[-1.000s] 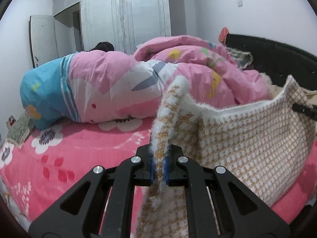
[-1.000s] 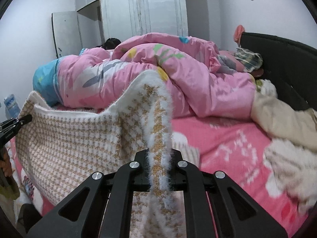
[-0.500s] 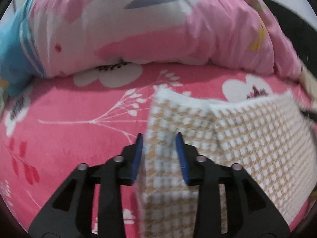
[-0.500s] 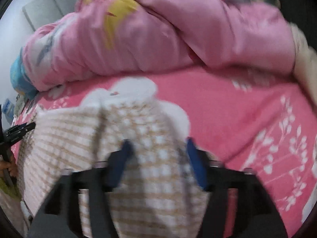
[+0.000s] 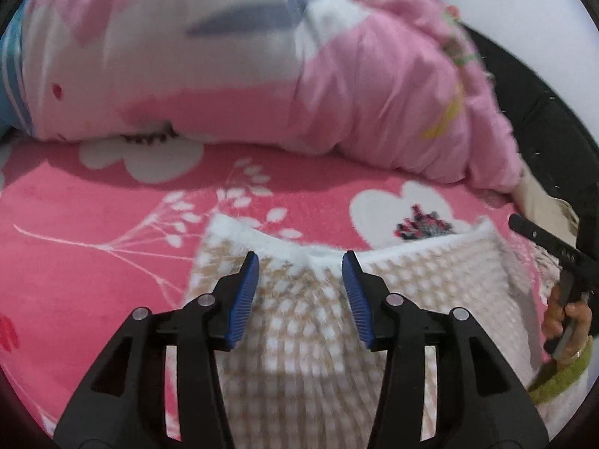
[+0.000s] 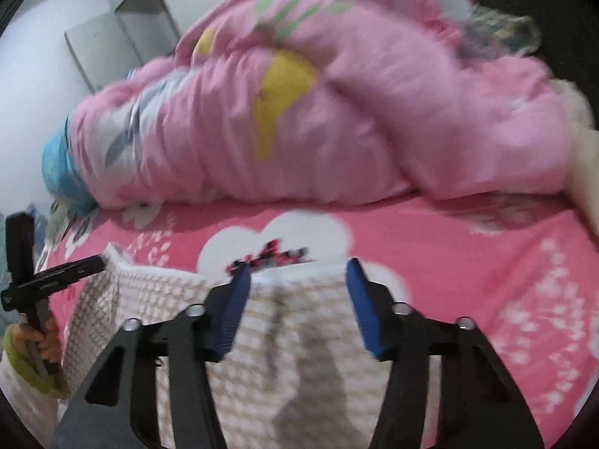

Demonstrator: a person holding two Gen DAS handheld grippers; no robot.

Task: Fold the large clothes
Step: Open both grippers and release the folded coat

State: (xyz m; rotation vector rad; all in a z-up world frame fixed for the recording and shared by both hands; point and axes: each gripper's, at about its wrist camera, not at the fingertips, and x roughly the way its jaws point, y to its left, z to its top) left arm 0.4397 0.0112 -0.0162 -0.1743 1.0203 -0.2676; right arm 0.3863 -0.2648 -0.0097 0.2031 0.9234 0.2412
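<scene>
Your left hand-held gripper [image 5: 300,284] had its blue-padded jaws spread apart, holding nothing, over the fuzzy tan-and-white houndstooth knit garment [image 5: 299,321]. Your right hand-held gripper [image 6: 295,292] was likewise spread wide above the same garment [image 6: 299,340]. The garment lay on the bright pink floral bed sheet [image 5: 93,262], near a heaped pink patterned quilt [image 5: 224,75].

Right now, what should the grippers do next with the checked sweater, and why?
Probably lift both away. The left gripper and right gripper are open, and the sweater lies on the sheet, so this fold looks laid down.
</scene>
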